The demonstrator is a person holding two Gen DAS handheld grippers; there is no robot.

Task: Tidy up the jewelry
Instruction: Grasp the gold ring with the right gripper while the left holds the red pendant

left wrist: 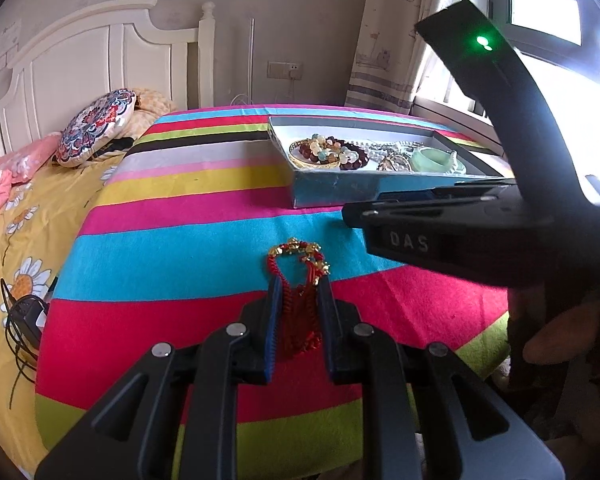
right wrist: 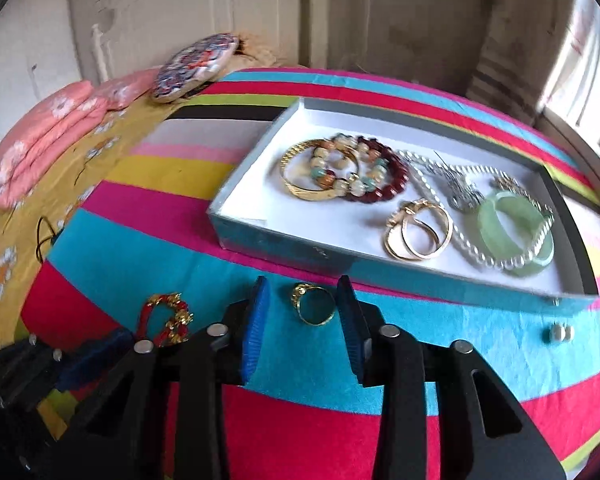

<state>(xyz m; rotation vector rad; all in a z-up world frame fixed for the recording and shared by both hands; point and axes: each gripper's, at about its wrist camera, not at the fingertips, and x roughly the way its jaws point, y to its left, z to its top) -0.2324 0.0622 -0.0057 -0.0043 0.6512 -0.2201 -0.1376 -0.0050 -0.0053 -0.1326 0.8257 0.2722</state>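
On the striped blanket [left wrist: 172, 248] spread over the bed, a shallow blue box [right wrist: 260, 236] sits toward the far right, already holding most of the jewelry: a gold bangle [right wrist: 300, 176], beaded bracelets [right wrist: 364, 172], a pearl strand [right wrist: 452, 232], gold hoops [right wrist: 416, 232] and a green jade bangle [right wrist: 512, 236]. They lie loosely piled on its white floor, so sorting looks well along.

Three pieces remain outside. The left tongs [left wrist: 298, 312] are pinching a red braided cord bracelet with gold charms [left wrist: 300, 280], its charm end resting on the blanket just ahead of the blue pads; that grip seems meant to carry it across to the box. The right tongs [right wrist: 302, 328] are spread apart, with a gold ring [right wrist: 314, 304] lying flat on the turquoise stripe between the tips, neither pad touching it. Framing it that way suggests they are lining up to close on it next. A small pearl earring [right wrist: 558, 334] waits on the blanket to the right, near the box's near wall.
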